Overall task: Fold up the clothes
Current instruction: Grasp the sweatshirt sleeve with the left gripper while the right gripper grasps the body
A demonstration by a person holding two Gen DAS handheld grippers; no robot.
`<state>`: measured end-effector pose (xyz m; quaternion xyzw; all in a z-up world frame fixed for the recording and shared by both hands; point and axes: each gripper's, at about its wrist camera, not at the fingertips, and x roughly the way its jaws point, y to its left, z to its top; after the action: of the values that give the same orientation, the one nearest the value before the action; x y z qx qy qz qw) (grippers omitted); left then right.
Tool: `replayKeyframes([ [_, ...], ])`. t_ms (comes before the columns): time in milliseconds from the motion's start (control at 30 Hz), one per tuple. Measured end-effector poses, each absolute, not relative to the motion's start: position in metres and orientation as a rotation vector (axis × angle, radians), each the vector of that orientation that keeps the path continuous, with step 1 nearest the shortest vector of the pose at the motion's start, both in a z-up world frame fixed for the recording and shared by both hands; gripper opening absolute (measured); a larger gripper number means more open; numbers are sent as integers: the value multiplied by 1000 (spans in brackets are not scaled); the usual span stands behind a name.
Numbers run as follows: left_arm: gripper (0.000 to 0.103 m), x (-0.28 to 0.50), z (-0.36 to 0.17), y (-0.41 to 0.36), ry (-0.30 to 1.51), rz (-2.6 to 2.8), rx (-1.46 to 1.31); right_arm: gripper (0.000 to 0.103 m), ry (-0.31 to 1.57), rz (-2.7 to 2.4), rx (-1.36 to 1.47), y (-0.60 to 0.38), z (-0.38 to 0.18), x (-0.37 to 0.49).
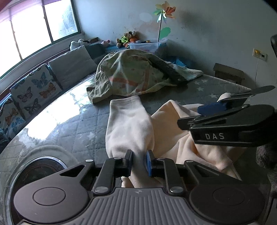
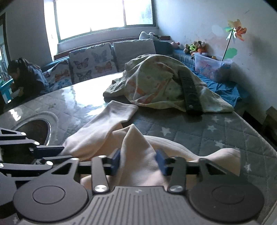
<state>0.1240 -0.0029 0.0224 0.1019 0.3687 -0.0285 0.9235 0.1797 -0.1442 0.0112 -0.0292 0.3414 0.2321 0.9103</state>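
Work surface is a grey quilted star-print cover [image 2: 207, 131] under a glossy clear sheet, glare from the big window [image 2: 103, 13] behind. Round metal-rimmed recess [image 2: 34, 128] sunk in the surface on the left side. Far side: butterfly-print cushion [image 2: 91, 62] and plain grey cushion [image 2: 133, 50] on a bench under the window. Crumpled pale green patterned garment with orange stripes [image 2: 155, 81] heaped at the far part of the surface, a black studded strap [image 2: 188, 91] lying over it. Back corner: stuffed toys [image 2: 193, 46], clear plastic storage bin [image 2: 209, 64], paper pinwheel [image 2: 235, 32] against the white wall, blue blanket [image 2: 223, 86] beside the heap. Dark-haired person [image 2: 24, 76] seated at far left, in right wrist view only.

Task item: cream fleece garment [image 2: 138, 155] on the near part of the surface, bunched, one sleeve [image 1: 128, 121] stretched out toward the green heap, cuff end just short of it.

Left gripper [image 1: 139, 162]: low over the surface, pointing along the sleeve, fingers narrow and pinching a fold at the sleeve's near end between black and blue pads. Right gripper [image 2: 138, 161]: just right of the left one, close beside it, fingers set moderately apart with a raised ridge of cream fabric between the blue pads [image 2: 160, 161]; cannot tell if the pads actually clamp it. In left wrist view the right gripper [image 1: 190, 119] comes in from the right edge, turned sideways, over the bunched body of the garment.
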Motion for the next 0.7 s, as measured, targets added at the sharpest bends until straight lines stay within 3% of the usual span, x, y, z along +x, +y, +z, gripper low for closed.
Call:
replayKeyframes([
  [133, 15, 124, 23, -2, 751, -55, 207, 9, 684, 467, -44, -154, 16, 173],
  [367, 5, 113, 33, 6, 714, -13, 196, 6, 628, 443, -24, -175, 29, 154],
  [700, 5, 86, 40, 29, 711, 68, 200, 6, 547, 346, 77, -235, 51, 97],
])
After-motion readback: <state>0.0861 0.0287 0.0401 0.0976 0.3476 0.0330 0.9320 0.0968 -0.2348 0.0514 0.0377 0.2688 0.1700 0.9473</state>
